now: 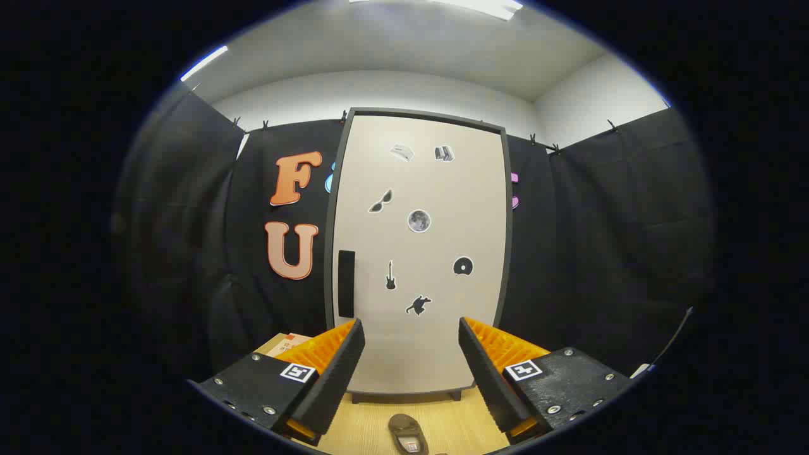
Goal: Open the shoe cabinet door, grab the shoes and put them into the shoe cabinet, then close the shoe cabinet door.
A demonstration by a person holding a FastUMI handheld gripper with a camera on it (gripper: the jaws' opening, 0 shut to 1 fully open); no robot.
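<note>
The shoe cabinet [420, 253] stands upright straight ahead, beyond the fingers, its pale door [436, 189] shut inside a dark frame. A dark vertical handle [346, 284] sits low on the door's left side, and several small stickers dot the door. A brown shoe [406, 433] lies on the wooden floor below and between the fingers, in front of the cabinet's feet. My gripper [411, 328] is open, with nothing between its fingers, some way back from the door.
A cardboard box [285, 345] sits to the left of the cabinet, partly behind the left finger. Black cloth walls close in the booth on both sides. Light wooden floor [366, 430] runs from the cabinet towards me.
</note>
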